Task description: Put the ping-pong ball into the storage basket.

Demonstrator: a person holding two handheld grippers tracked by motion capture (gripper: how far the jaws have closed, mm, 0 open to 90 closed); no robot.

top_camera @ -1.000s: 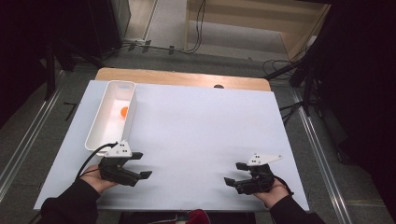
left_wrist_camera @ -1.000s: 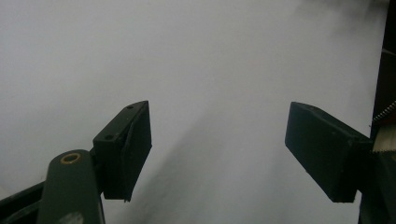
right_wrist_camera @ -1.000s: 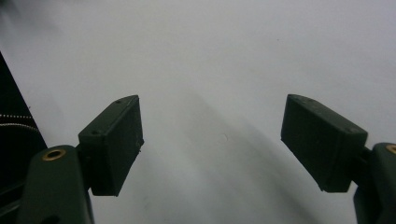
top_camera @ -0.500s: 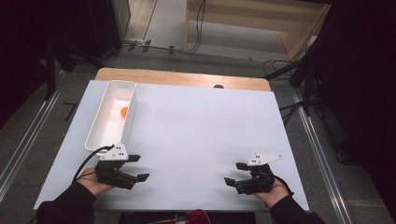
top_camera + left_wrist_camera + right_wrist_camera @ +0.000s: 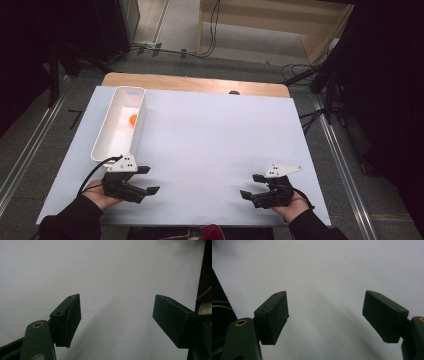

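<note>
- Left hand-held gripper (image 5: 148, 181): jaws apart, nothing between them; in the left gripper view (image 5: 116, 322) they frame bare white surface.
- Right hand-held gripper (image 5: 252, 187): jaws likewise spread wide and empty; same bare surface in the right gripper view (image 5: 325, 320).
- Both sit low at the near edge of the counter (image 5: 215, 140), tips pointing inward toward each other.
- White tray (image 5: 106, 137): far left, just beyond the left hand-held gripper, long axis running near-to-far.
- Orange ball (image 5: 132, 119) lies inside the tray, toward its far end.
</note>
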